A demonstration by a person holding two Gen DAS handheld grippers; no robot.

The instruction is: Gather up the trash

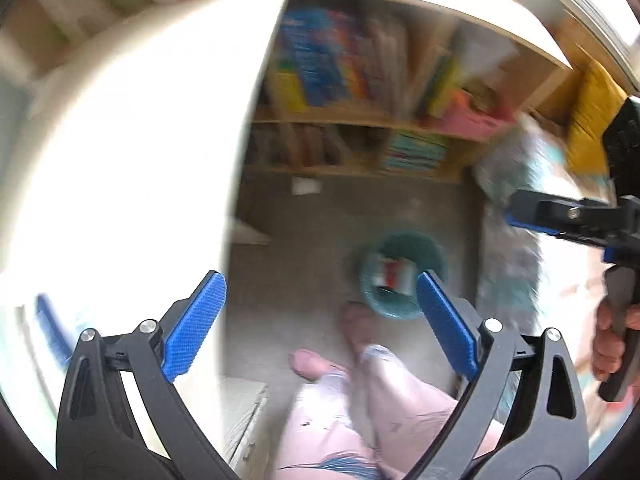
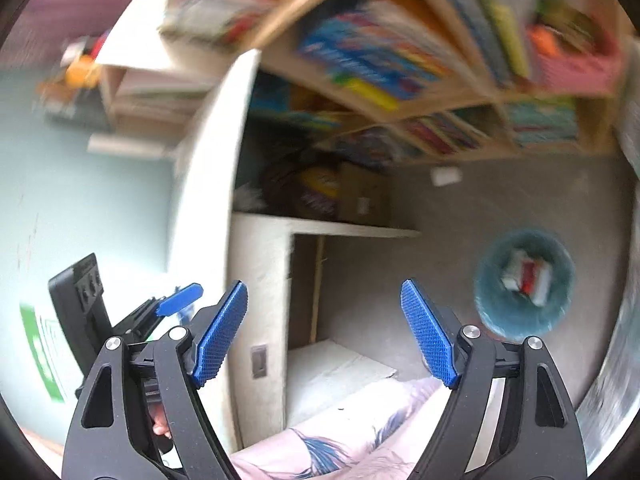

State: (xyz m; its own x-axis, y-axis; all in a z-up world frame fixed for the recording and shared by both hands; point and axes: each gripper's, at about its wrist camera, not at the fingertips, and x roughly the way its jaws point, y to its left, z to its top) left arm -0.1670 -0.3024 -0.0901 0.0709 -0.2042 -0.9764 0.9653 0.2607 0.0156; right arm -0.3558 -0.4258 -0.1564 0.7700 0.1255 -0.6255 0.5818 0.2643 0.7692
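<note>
One teal bin [image 2: 524,284] stands on the grey floor [image 2: 460,216] near the bookshelf [image 2: 440,112], and it already holds trash [image 2: 526,276]: a blurred heap of white, red and grey wrappers or cartons, too smeared by motion to count piece by piece; so part of the collecting looks done. One small white scrap [image 2: 445,176] lies on the floor just in front of the bookshelf, well apart from the bin; it may be paper left to pick up, though the blur makes that a guess. A green-and-white sheet [image 2: 40,344] lies on the desk [image 2: 100,216] at the far left; whether it counts as trash I cannot tell.

There are two hand-held grippers; the left hand-held gripper [image 1: 320,328] has its blue pads [image 1: 196,328] spread wide with nothing between them, hanging over the desk edge and the floor; the right hand-held gripper [image 2: 324,332] is likewise spread wide and empty, its view taking in the bin low at the right. Neither carries anything, so the present step reads as between pickups: likely a search for the next piece; the person's bare feet [image 1: 352,332] stand beside the bin.
</note>
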